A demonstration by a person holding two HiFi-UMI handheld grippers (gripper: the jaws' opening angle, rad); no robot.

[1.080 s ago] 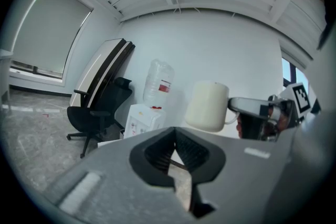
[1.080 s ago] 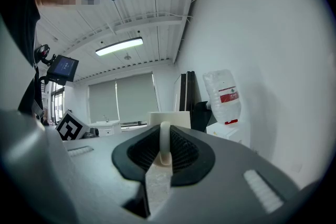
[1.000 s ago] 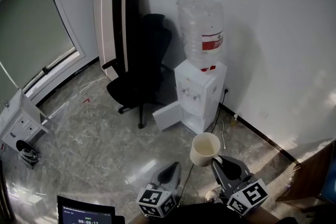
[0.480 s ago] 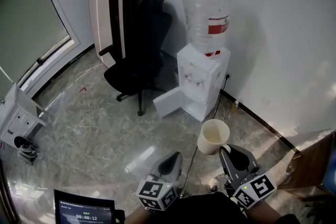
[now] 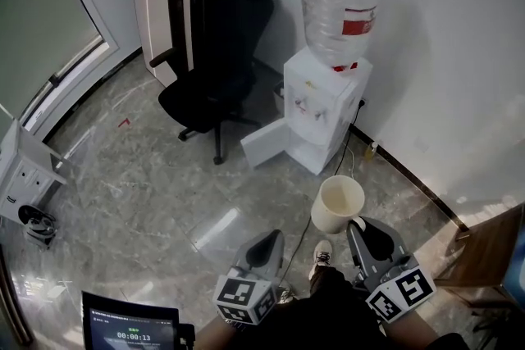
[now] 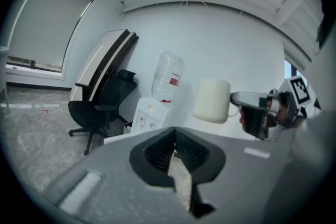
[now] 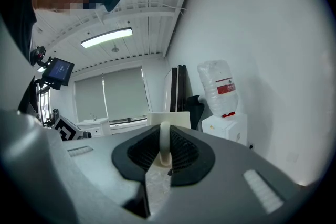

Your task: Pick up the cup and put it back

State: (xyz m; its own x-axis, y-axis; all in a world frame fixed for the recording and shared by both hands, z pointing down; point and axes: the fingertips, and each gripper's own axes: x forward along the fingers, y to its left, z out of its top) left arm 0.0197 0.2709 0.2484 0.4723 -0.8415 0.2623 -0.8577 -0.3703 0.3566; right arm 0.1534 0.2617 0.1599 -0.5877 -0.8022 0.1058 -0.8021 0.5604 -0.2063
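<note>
A cream cup (image 5: 338, 205) hangs in the air above the marble floor, mouth up and empty. My right gripper (image 5: 358, 228) is shut on its handle; in the right gripper view the handle (image 7: 165, 142) stands upright between the ribbed pads, with the cup body (image 7: 169, 119) just past the jaws. My left gripper (image 5: 266, 243) floats a little to the left of the cup, shut with nothing in it. From the left gripper view, the cup (image 6: 212, 100) and the right gripper (image 6: 257, 111) show at the right, beyond my own jaws (image 6: 176, 136).
A white water dispenser (image 5: 324, 106) with a large clear bottle (image 5: 340, 4) stands against the wall ahead, its lower door (image 5: 264, 145) swung open. A black office chair (image 5: 215, 70) is to its left. A wooden cabinet (image 5: 486, 258) sits at right, a tablet (image 5: 131, 328) at bottom left.
The view has come nearer to the dispenser, which now sits further right and larger. The cup stays held in the right gripper; both grippers keep their spacing.
</note>
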